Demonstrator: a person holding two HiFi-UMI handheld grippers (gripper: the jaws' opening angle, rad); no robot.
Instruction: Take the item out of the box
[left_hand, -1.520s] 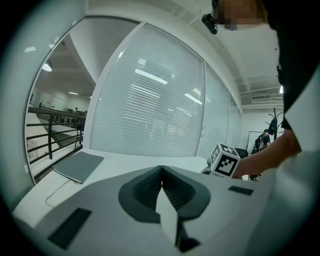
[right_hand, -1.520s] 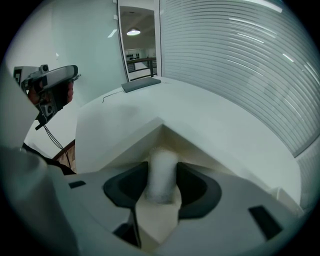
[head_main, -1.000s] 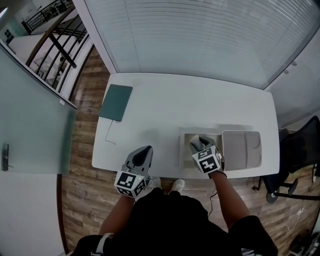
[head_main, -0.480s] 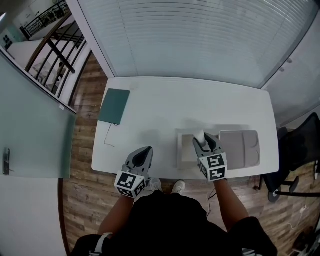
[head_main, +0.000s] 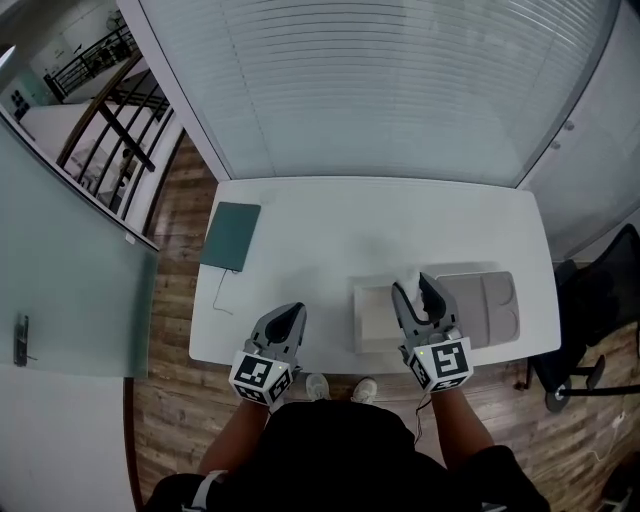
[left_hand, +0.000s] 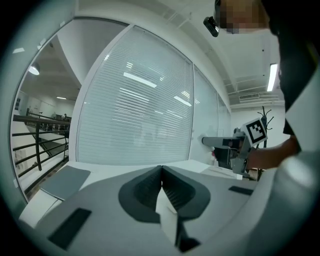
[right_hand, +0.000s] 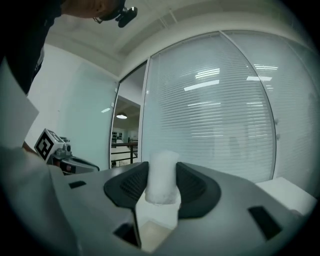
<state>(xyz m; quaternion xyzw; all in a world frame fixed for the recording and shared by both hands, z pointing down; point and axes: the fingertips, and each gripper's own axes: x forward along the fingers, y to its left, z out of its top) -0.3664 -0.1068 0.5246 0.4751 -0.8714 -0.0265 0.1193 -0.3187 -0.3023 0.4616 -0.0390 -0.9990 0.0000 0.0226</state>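
With the right gripper (head_main: 413, 288) part-closed on the white item (right_hand: 162, 176) over the box (head_main: 372, 322), lower right of centre, the lift-out seemed nearly done, needing only a set-down on the table (head_main: 330, 230), while the left gripper (head_main: 291, 313) was closed and empty.

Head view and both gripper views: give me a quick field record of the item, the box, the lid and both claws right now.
item: white cylinder, clamped between the right claw's pads
right claw: shut on the item, raised above the box
box: open, at the table's near edge
lid: lying inside up, right of the box
left claw: shut, empty, held over the near edge left of the box
other: green pad on the left end of the table
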